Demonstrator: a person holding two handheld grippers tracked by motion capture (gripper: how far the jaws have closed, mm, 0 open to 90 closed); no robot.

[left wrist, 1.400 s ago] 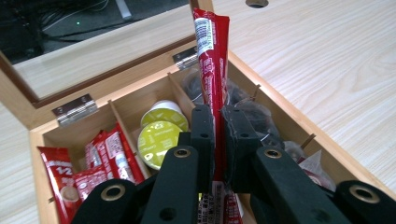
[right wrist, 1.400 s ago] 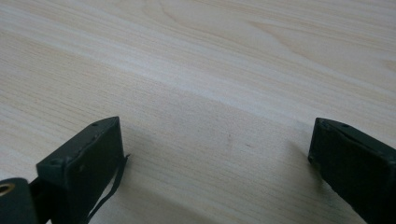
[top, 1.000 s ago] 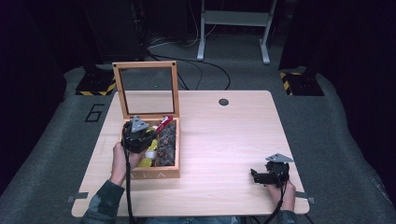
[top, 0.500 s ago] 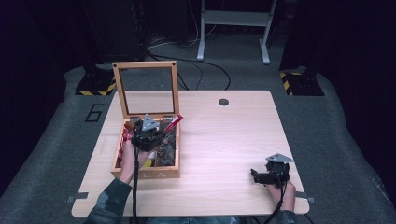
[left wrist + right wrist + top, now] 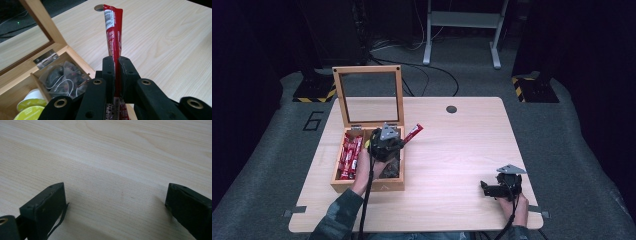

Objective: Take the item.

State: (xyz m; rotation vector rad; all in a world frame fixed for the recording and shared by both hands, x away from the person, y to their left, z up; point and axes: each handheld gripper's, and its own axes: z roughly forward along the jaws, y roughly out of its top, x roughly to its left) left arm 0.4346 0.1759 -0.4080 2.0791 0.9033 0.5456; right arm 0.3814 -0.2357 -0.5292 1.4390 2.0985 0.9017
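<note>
My left gripper [image 5: 401, 141] [image 5: 116, 62] is shut on a long red sachet [image 5: 114, 30] [image 5: 413, 133], which sticks out past the jaws toward the table's middle. It hovers over the right side of an open wooden box [image 5: 343, 185] with a glass-paned lid [image 5: 368, 95] standing upright. Several more red sachets [image 5: 350, 155] lie in the box's left compartment. Clear tea bags [image 5: 63, 78] and green-topped pods [image 5: 31, 108] sit in other compartments below the gripper. My right gripper [image 5: 486, 188] [image 5: 115, 202] rests open on the table near the front right, nothing between its jaws.
The light wooden table [image 5: 452, 150] has a round cable hole [image 5: 451, 109] at the back. A white metal frame [image 5: 462, 30] and cables lie on the floor beyond. Yellow-black striped pieces [image 5: 314, 92] flank the table's back corners.
My left gripper has carried the red sachet up out of the box and to the right, toward the box's right wall. The right gripper has stayed put.
</note>
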